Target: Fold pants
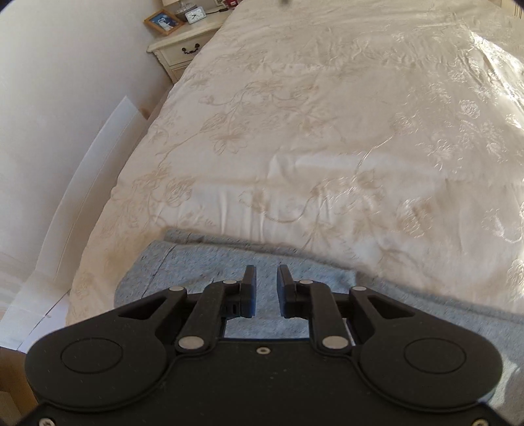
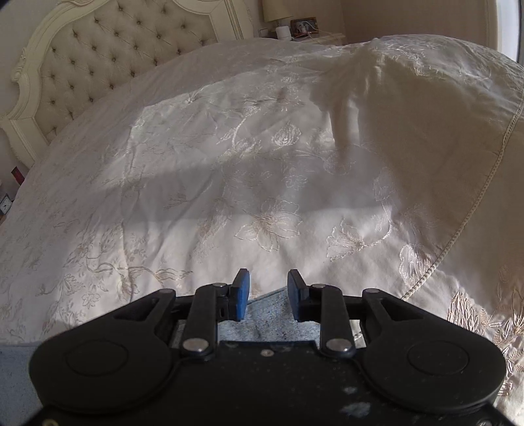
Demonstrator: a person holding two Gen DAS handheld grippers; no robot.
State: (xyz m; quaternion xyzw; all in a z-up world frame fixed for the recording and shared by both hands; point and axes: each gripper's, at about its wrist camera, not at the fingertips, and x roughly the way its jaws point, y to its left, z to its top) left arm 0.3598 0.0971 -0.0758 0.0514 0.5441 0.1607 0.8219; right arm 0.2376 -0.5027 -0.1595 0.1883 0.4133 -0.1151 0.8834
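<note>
Because the grey pants (image 1: 203, 262) lie flat on the cream embroidered bedspread (image 1: 327, 131) near the bed's close edge, the fabric has a broad, soft surface to be folded on, and both grippers hang just above it, tilted downward. In the left wrist view the left gripper (image 1: 266, 275) shows a narrow gap between its jaws with nothing between them; grey cloth lies beneath, seemingly apart from the pads. In the right wrist view the right gripper (image 2: 268, 281) stands somewhat wider, also empty, over the pants' far edge where it meets the bedspread. Judging by this, a fold has probably been laid down and let go. No container appears; a nightstand (image 1: 178, 49) beside the bed carries a clock (image 1: 195, 15) and a framed photo (image 1: 163, 21).
</note>
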